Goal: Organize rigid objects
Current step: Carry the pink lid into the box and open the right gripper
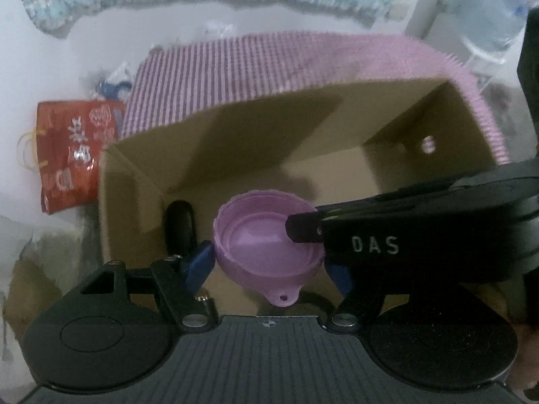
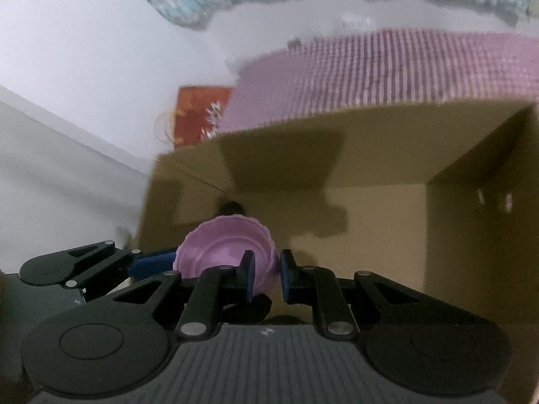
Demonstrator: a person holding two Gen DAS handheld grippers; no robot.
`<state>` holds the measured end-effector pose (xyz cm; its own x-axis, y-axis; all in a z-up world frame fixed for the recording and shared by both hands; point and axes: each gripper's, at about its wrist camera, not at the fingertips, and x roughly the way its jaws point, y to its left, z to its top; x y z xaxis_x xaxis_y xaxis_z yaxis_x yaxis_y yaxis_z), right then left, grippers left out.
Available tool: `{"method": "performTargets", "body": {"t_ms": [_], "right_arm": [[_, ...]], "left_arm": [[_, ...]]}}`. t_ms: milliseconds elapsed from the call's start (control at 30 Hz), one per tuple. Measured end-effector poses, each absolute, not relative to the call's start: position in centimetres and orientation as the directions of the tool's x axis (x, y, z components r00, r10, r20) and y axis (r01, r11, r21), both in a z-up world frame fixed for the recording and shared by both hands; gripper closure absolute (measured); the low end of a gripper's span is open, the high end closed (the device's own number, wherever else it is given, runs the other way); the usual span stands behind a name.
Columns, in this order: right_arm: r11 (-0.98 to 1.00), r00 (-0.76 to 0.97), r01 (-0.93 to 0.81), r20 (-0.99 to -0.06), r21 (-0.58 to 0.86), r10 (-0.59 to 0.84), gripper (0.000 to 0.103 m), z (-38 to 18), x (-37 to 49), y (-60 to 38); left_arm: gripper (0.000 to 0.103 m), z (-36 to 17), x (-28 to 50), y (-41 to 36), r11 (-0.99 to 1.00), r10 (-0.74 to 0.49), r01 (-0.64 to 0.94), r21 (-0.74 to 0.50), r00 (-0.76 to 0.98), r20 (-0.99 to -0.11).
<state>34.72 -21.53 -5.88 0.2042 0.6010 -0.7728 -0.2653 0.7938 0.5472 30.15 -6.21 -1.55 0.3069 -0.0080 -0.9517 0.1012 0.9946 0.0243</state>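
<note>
Purple bowl [image 1: 266, 245] hanging tab, left view only

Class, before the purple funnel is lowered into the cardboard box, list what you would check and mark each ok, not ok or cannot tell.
1. Left gripper straddles the purple funnel, blue pads on both sides: ok.
2. Right gripper pinches the funnel's rim: ok.
3. Funnel is over the cardboard box, inside its walls: ok.
4. Box floor below the funnel is free: ok.
5. Clearance from the box's near wall: cannot tell.
6. Firmness of the left pads' contact: cannot tell.
</note>
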Motion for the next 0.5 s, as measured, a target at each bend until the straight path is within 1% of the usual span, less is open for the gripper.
{"method": "performTargets", "body": {"t_ms": [133,300,500], "right_arm": [[0.797,0.146,-0.245,-0.792,0.552,0.593,0.086,-8.6,36.0,-20.8],[0.794,0.111,-0.225,-0.794,0.565,0.597,0.084,-10.7,36.8,-19.8],[0.776,0.102,-0.173,-0.772,0.607,0.627,0.083,-11.9,36.7,-20.1]], "left_arm": [[0.032,-3.1,30.8,-6.4,0.992,0.035,0.108,0.067,0.271,-0.962],[0.031,-4.5,31.2,-6.0,0.993,0.065,0.085,0.087,0.237,-0.969],[0.031,-4.1,30.8,-5.6,0.994,0.068,0.063,0.086,0.249,-0.966]]}}
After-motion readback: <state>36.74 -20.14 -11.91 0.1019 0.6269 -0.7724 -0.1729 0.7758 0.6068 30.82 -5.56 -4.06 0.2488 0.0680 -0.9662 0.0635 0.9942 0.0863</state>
